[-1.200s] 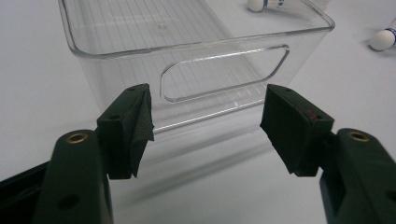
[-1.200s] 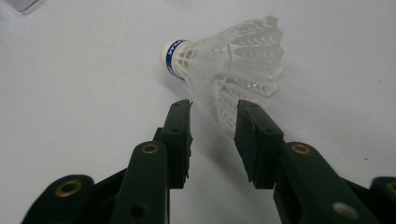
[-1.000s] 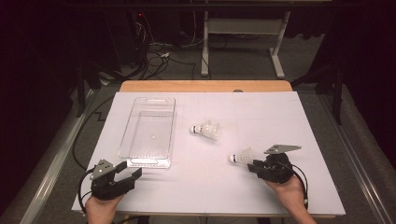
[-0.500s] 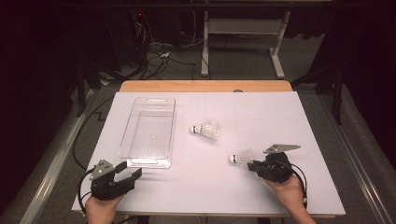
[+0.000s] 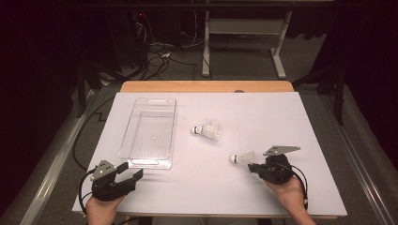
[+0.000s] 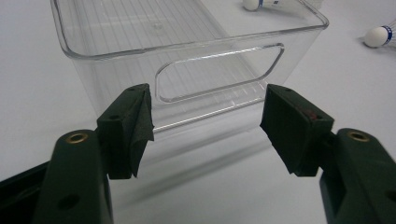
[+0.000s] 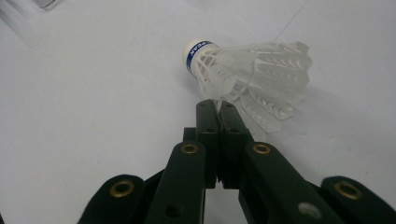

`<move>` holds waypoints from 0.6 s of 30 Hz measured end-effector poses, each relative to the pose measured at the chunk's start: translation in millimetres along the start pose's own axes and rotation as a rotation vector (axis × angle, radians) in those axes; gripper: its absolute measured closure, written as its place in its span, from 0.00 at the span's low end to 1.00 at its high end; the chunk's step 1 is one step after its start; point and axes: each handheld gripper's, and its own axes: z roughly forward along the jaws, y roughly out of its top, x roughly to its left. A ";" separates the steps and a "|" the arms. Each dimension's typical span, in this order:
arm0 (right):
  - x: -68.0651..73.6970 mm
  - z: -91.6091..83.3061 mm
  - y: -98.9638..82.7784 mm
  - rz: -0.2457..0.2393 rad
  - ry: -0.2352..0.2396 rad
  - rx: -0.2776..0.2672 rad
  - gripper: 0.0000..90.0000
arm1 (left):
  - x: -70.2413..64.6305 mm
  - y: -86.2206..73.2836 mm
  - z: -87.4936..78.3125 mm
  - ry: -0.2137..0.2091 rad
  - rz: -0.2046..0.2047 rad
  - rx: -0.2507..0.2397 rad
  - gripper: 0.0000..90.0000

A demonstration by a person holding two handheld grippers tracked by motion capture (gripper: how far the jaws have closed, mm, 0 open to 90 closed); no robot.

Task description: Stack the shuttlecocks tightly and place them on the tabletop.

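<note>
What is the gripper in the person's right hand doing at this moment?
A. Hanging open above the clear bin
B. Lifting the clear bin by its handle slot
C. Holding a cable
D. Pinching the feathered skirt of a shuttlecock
D: in the right gripper view the right gripper has its black jaws closed together on the skirt edge of the shuttlecock, which lies on the white table.

A dark room with grey floor (image 5: 234, 65), tangled cables (image 5: 159, 51) at upper left, and a white desk frame (image 5: 244, 28) at top centre.
</note>
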 end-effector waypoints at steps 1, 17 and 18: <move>0.5 0.0 0.2 0.001 0.001 0.000 1.00 | 0.0 0.0 0.0 0.000 0.000 0.000 0.38; 1.1 -4.9 3.8 -0.003 0.013 -0.016 1.00 | 1.4 0.1 0.3 0.001 -0.006 0.001 0.38; 1.9 -4.8 4.5 -0.008 0.015 -0.016 1.00 | 1.4 0.1 0.3 0.000 -0.007 0.001 0.38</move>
